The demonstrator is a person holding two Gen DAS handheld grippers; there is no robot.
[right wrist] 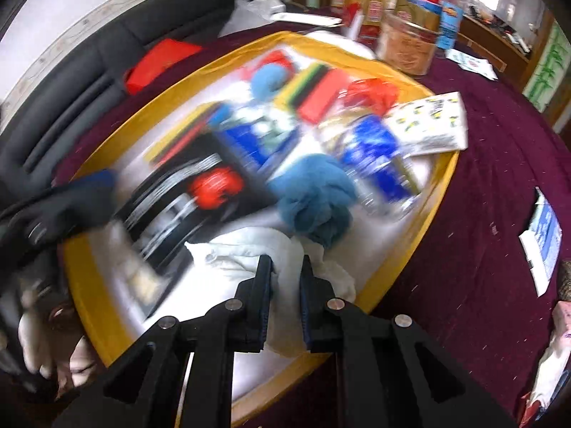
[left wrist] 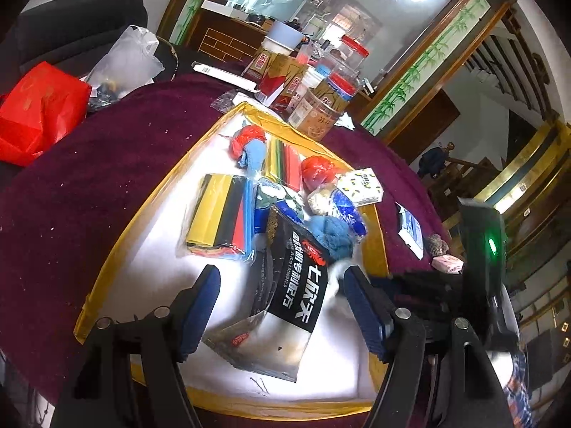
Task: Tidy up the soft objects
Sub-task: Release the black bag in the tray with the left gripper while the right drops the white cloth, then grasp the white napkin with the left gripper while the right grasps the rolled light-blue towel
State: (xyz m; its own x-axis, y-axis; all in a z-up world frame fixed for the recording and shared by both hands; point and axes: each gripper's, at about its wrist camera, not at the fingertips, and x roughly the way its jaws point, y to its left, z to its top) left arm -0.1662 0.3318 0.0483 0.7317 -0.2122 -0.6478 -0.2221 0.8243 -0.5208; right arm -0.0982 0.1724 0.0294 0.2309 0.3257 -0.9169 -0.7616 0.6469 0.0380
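White cloth point(right wrist: 285, 278), soft, crumpled, long axis unclear, just inside yellow-rimmed tray point(right wrist: 442, 185) near edge; right gripper point(right wrist: 285, 296) clamped on it; left gripper point(left wrist: 282, 306) agape, empty, over black foil pouch point(left wrist: 285, 292)

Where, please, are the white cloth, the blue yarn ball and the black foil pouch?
white cloth point(right wrist: 285, 285): right wrist view, fold between the pads.
blue yarn ball point(right wrist: 316, 196): right wrist view, centre.
black foil pouch point(left wrist: 285, 285): left wrist view, printed face.

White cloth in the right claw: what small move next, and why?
Probably lift it slightly. The right claw is shut on the white cloth, whose loose end lies on the yellow-rimmed tray against the blue yarn; lifting should free it without dragging the yarn.
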